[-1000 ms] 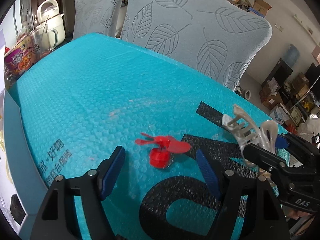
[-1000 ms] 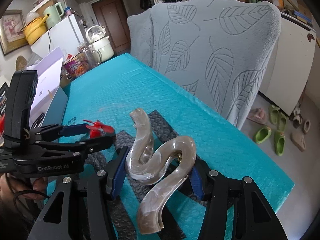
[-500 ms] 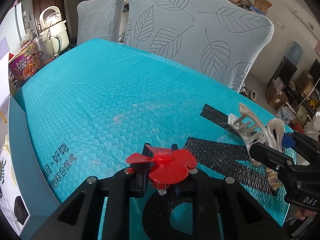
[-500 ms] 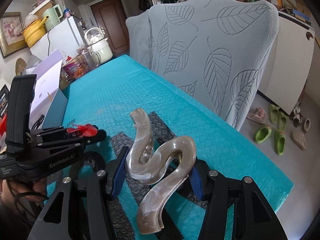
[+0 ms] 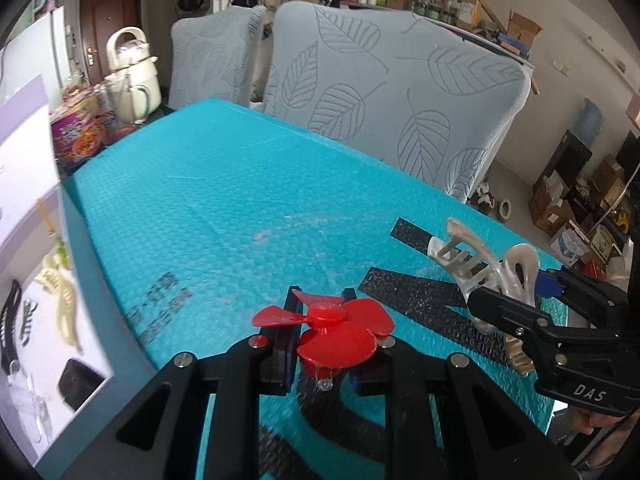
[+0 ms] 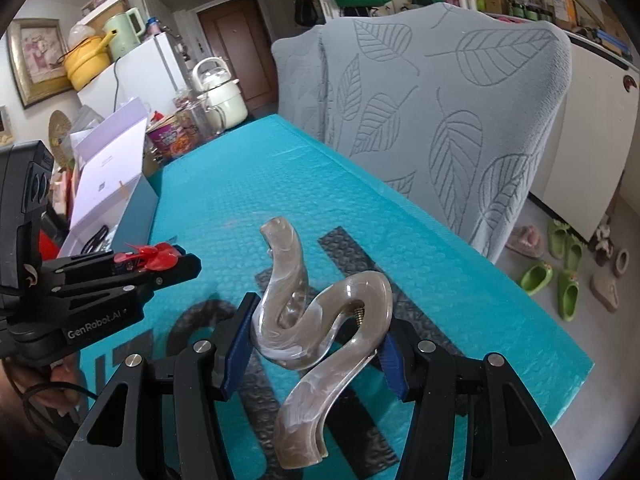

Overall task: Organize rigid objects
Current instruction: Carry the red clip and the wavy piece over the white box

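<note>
A small red propeller (image 5: 332, 334) is lifted off the teal bubble-wrap table (image 5: 224, 200), pinched at its hub by my left gripper (image 5: 320, 354), which is shut on it. From the right wrist view that left gripper (image 6: 160, 260) shows at the left with the red propeller (image 6: 150, 256) at its tips. A wavy beige hair claw clip (image 6: 320, 320) sits between the blue pads of my right gripper (image 6: 316, 344), which is shut on it above the table's near right part. In the left wrist view the clip (image 5: 480, 264) and right gripper (image 5: 532, 304) appear at the right.
An open white box (image 5: 44, 280) with hair clips and dark items lies off the table's left edge. Two leaf-patterned chair backs (image 5: 384, 92) stand behind the table. A kettle (image 5: 134, 72) and snack cups sit at the far left corner. Slippers (image 6: 560, 276) lie on the floor at right.
My left gripper closed on the red propeller, which lay on the table, and lifted it up and slightly to the left. The right gripper kept still with the clip.
</note>
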Demonstrator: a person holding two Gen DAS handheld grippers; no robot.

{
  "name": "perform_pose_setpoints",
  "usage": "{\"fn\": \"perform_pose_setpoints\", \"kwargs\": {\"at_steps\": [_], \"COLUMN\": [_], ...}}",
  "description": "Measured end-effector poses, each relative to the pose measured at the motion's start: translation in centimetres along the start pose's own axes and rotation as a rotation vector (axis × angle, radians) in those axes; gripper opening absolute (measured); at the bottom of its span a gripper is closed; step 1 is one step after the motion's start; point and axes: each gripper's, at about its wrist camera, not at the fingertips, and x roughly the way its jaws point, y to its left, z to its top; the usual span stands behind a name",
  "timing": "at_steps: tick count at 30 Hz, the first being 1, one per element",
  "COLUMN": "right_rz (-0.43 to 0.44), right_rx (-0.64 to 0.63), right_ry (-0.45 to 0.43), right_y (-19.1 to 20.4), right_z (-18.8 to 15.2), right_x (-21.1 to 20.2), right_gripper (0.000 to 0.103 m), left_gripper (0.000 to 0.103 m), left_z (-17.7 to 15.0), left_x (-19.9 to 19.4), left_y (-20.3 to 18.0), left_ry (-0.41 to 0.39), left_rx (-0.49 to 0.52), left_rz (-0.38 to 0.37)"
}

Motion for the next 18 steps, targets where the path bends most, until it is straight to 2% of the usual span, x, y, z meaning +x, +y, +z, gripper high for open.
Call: {"fn": "perform_pose_setpoints", "kwargs": {"at_steps": [18], "right_rz": [0.167], "right_rx": [-0.164], "right_ry": [0.016], "right_y": [7.9], "right_z": [-0.8], "right_x": [-0.3], "right_gripper": [0.054], "left_gripper": [0.019], "left_z": [-4.3], "left_x": [-7.7], "left_y": [4.1], "left_ry": [-0.073], "left_rx": [-0.119], "left_rz": [0.140]}}
